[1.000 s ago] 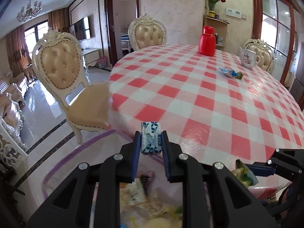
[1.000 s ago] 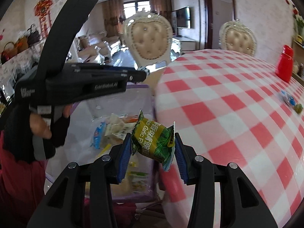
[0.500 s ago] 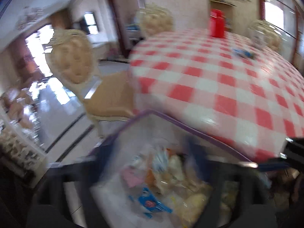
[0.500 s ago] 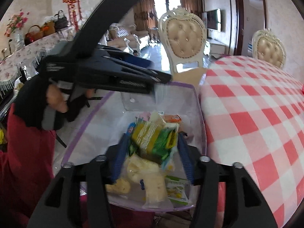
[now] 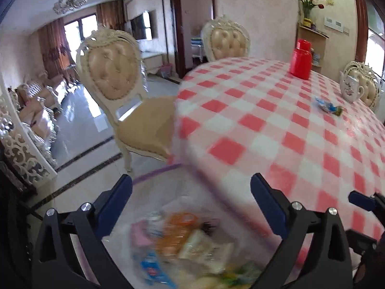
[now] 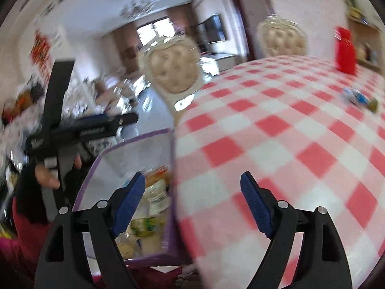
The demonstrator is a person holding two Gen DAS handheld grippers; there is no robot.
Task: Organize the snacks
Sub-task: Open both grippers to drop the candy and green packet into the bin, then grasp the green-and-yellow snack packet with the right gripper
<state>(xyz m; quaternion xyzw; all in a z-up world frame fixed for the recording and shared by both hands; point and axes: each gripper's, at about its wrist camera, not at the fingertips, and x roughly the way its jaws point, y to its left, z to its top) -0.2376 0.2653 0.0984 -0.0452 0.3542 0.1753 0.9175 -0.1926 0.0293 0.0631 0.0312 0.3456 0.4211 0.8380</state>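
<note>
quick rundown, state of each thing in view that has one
left tool: open, jaws just opened, nothing between them
right tool: open, jaws just opened, nothing between them
snack bin: open top, wrapped snacks piled inside
blue wrapped snack: lying on the checked table, not yet collected
red flask: upright, cap on
teapot: upright

A home's dining room opening onto a living room is shown. A round table [image 5: 276, 125] under a red-and-white checked cloth is ringed by ornate cream tufted chairs [image 5: 113, 72]. On the table a red thermos [image 5: 300, 60] and a teapot [image 5: 350, 89] are set. Beyond the chairs a chandelier [image 5: 69, 0], a wall-mounted television [image 5: 142, 27] and curtained windows are seen.
</note>
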